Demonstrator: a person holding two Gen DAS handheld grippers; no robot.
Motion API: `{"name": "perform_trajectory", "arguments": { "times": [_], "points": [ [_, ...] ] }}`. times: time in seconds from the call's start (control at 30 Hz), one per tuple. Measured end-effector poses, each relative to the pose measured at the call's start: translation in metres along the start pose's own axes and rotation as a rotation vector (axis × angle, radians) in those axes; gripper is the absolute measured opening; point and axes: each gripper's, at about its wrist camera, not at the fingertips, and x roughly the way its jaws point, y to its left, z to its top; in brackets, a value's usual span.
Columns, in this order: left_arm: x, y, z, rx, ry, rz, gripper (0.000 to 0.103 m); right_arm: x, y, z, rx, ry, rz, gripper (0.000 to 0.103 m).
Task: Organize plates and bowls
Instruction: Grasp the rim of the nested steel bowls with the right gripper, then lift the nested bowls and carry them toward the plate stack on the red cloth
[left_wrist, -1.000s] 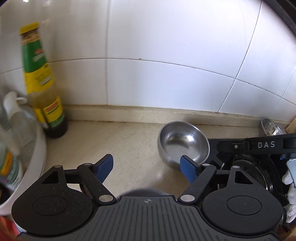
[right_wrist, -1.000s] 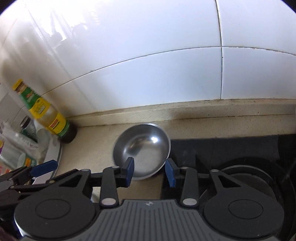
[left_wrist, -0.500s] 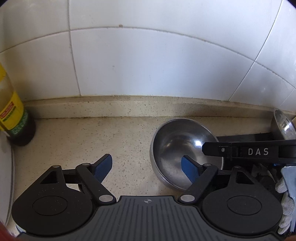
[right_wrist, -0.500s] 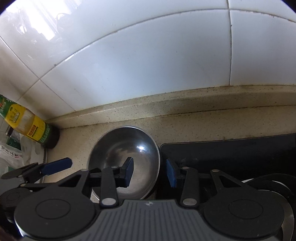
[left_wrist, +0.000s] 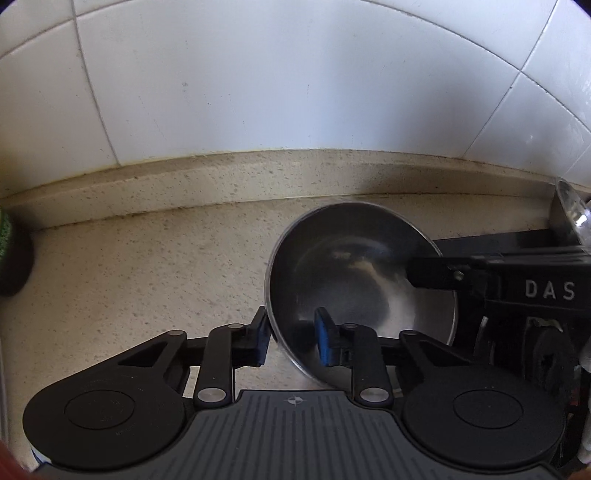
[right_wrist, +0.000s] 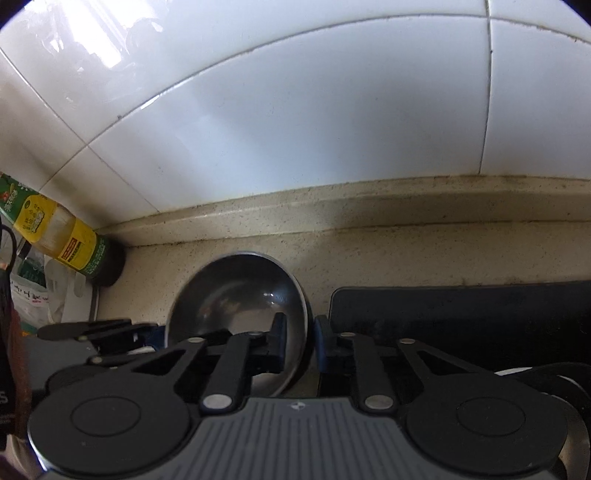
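Left wrist view: we had our left gripper (left_wrist: 290, 338) straddling the bowl's (left_wrist: 360, 280) near-left rim, fingers narrowed, contact unclear, so grip undetermined. Our right gripper (right_wrist: 299, 341) straddled the opposite rim (right_wrist: 236, 295), likewise unclear. Bowl sat on the counter (left_wrist: 147, 266) beside the stove (right_wrist: 461, 314). Risk: thin slick steel rim could slip out, or uneven pulls could tip it.

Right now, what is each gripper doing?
Left gripper: fingers astride the steel bowl rim; contact unclear.
Right gripper: fingers astride the opposite rim; contact unclear.
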Motion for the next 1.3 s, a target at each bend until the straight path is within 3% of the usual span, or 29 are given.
{"name": "perform_trajectory", "arguments": {
  "times": [0.2,0.7,1.0,1.3],
  "points": [
    [-0.002,0.005,0.0,-0.019,-0.003,-0.011,0.031,0.011,0.0,-0.001,0.015,0.035,0.006,0.013],
    [-0.012,0.001,0.003,-0.03,-0.031,-0.022,0.032,-0.003,0.005,-0.003,-0.002,-0.001,0.022,0.014],
    [-0.056,0.003,0.003,-0.049,-0.113,-0.017,0.034,-0.04,0.031,-0.001,-0.046,-0.06,0.051,0.014],
    [-0.122,0.009,-0.021,-0.065,-0.206,-0.004,0.038,-0.089,0.073,-0.018,-0.124,-0.11,0.081,0.014]
  ]
}}
